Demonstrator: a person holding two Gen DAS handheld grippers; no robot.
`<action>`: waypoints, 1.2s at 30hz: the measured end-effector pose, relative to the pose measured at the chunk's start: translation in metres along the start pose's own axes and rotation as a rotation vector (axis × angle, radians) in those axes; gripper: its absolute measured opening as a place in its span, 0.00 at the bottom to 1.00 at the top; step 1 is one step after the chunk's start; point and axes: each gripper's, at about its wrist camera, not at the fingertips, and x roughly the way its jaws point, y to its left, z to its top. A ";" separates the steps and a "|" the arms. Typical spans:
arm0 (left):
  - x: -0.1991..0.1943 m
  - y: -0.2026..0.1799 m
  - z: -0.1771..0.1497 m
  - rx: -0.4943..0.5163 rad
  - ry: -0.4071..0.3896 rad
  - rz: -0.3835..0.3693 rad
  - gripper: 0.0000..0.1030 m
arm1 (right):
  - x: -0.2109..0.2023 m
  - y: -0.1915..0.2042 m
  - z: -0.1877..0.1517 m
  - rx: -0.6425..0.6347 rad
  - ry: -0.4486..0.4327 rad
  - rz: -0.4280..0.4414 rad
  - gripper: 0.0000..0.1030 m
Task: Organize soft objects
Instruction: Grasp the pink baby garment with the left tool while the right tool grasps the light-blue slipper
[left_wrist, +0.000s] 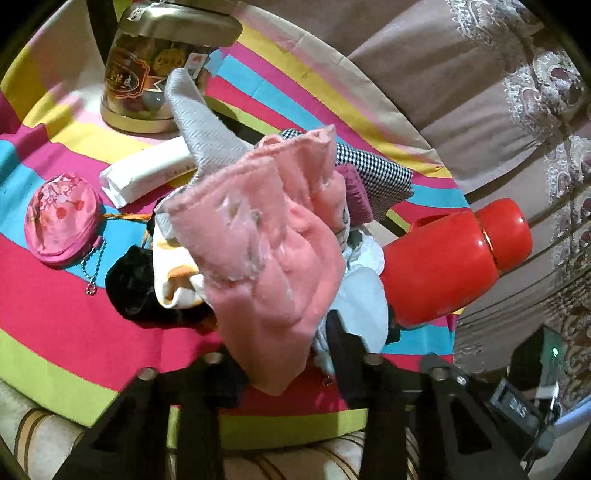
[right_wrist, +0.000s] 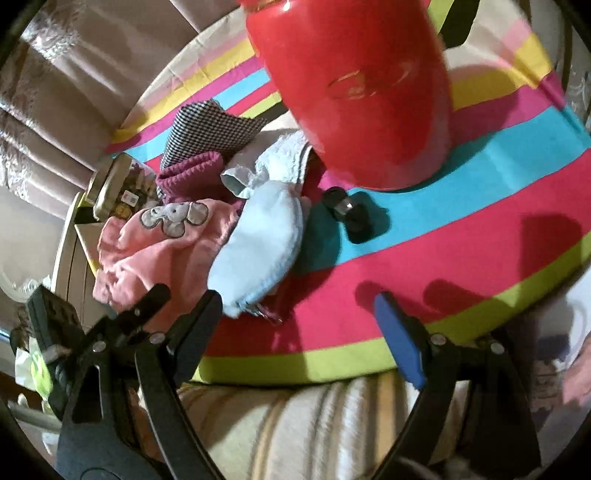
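Note:
My left gripper (left_wrist: 284, 363) is shut on a pink fleece garment (left_wrist: 269, 236) and holds it up over a heap of soft things: a grey woven cloth (left_wrist: 207, 125), a checked cloth (left_wrist: 373, 170), a maroon knit (left_wrist: 356, 192), a black item (left_wrist: 136, 288) and a pale blue cloth (left_wrist: 364, 299). In the right wrist view the pink garment (right_wrist: 155, 243) shows a grey elephant patch, with the pale blue cloth (right_wrist: 258, 243) beside it. My right gripper (right_wrist: 299, 317) is open and empty above the striped cloth near the table's front edge.
A red thermos (left_wrist: 454, 258) stands right of the heap; it also fills the top of the right wrist view (right_wrist: 354, 92). A gold-lidded jar (left_wrist: 155, 74), a white packet (left_wrist: 147, 173) and a pink pouch (left_wrist: 61, 218) lie on the striped tablecloth (left_wrist: 55, 314). A small black object (right_wrist: 351, 214) lies near the thermos.

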 end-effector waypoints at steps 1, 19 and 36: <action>0.000 0.001 0.000 0.004 -0.003 -0.005 0.18 | 0.006 0.004 0.002 0.002 0.007 -0.007 0.84; -0.041 0.021 -0.016 0.005 -0.143 -0.069 0.05 | 0.056 0.060 0.014 -0.055 -0.013 -0.161 0.84; -0.077 0.026 -0.028 0.032 -0.228 -0.095 0.04 | 0.088 0.099 0.017 -0.219 -0.012 -0.370 0.88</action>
